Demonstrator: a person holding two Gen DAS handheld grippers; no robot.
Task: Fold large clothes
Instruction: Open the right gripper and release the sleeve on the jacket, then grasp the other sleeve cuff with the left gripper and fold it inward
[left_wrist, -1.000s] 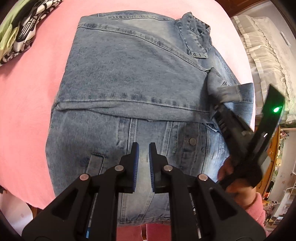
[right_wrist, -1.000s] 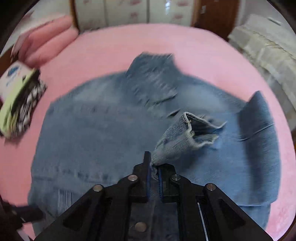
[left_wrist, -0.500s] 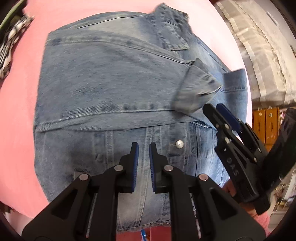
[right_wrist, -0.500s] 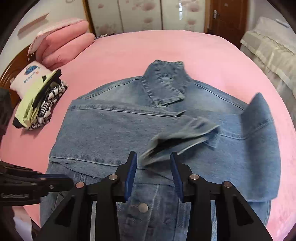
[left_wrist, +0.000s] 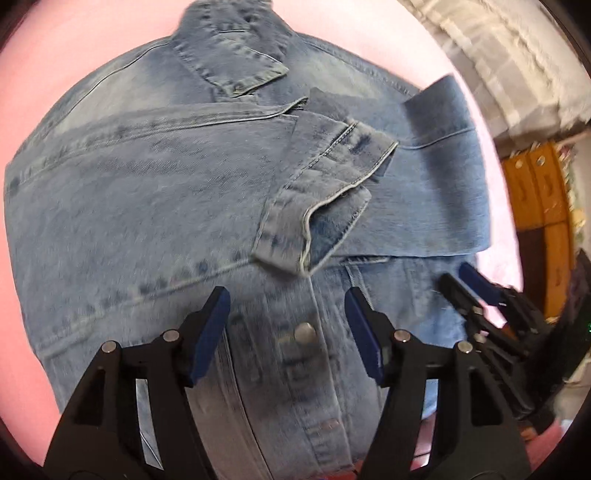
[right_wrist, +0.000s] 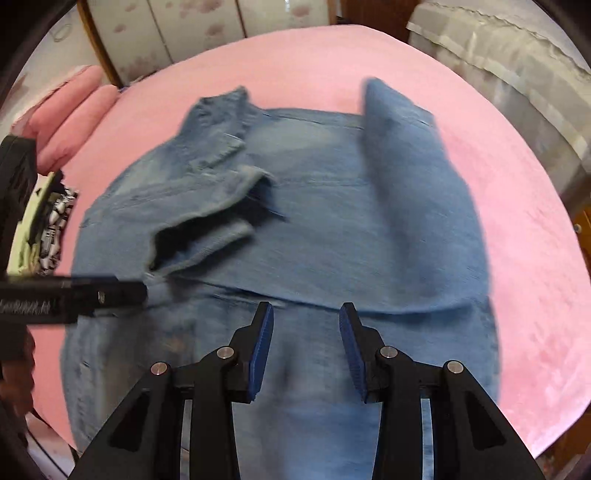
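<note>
Both tongs are black, hinged plastic with ribbed blue pads, and both are empty. Seen from the left wrist, the left gripper (left_wrist: 288, 314) stands wide apart, its jaws having just been opening, with nothing between the pads but the air over a pale, stone-washed denim jacket (left_wrist: 147, 206) that lies flat below on a soft pink bedspread (left_wrist: 92, 48). The cloth is thick and twilled, seamed with light topstitching; a metal button (left_wrist: 305, 331) on the front placket sits directly under the gap of the jaws. A sleeve is folded across the chest, and its stiff, open cuff (left_wrist: 325, 199) rests just beyond the fingertips, not touching them. The pointed collar (left_wrist: 229, 55) lies at the far end of the garment. At the right edge of this view the right gripper (left_wrist: 469, 280) hovers over the jacket's side, near it, though blur hides whether it touches. From the right wrist, the right gripper (right_wrist: 306, 332) is partly open and holds nothing, its jaws having just been opening; the jacket (right_wrist: 332, 229), smeared by motion blur, spreads out beneath and ahead of the pads. The other sleeve (right_wrist: 417, 177) is folded over the body as a long, darker band on the right, and the open cuff (right_wrist: 207, 225) lies to the left of the jaws, well apart from them. The left gripper (right_wrist: 140, 291) reaches in from the left edge, its tip just beside that cuff. Beyond it a folded pile of yellow-green and black-and-white printed cloth (right_wrist: 40, 225) sits on the bedspread (right_wrist: 517, 258) clear of the jacket, with rounded pink pillows (right_wrist: 74, 107) farther back.
</note>
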